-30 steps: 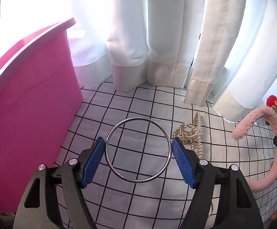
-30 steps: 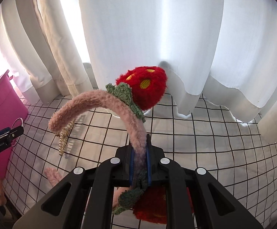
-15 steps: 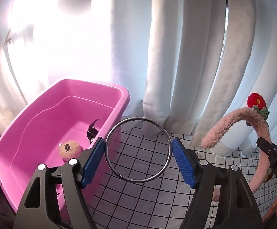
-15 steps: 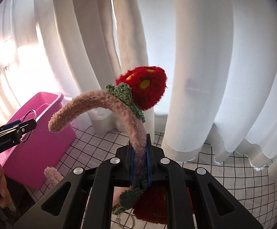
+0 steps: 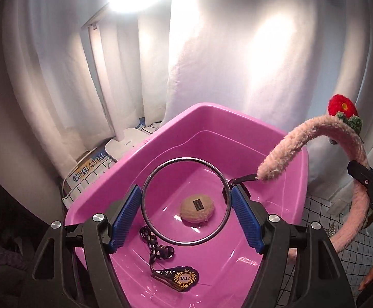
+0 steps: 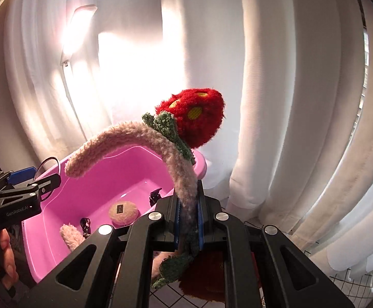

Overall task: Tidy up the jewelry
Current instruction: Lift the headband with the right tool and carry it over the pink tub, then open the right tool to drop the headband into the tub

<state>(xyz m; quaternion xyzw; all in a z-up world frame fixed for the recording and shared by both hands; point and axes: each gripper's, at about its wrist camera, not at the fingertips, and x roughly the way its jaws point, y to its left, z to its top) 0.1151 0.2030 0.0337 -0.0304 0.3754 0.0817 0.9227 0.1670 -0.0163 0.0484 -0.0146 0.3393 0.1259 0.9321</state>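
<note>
Both tools have swung up over the pink tub! Left gripper pinches the metal ring, puff below; right gripper clamps the fuzzy headband just short. Drops look imminent.

bangle: thin metal ring, upright, over bin
headband: fuzzy pink, red flower, right
bin: pink, open, left

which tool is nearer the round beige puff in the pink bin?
Left. The left tool holds the metal ring above the beige puff; the right tool sits beside the pink bin.
</note>
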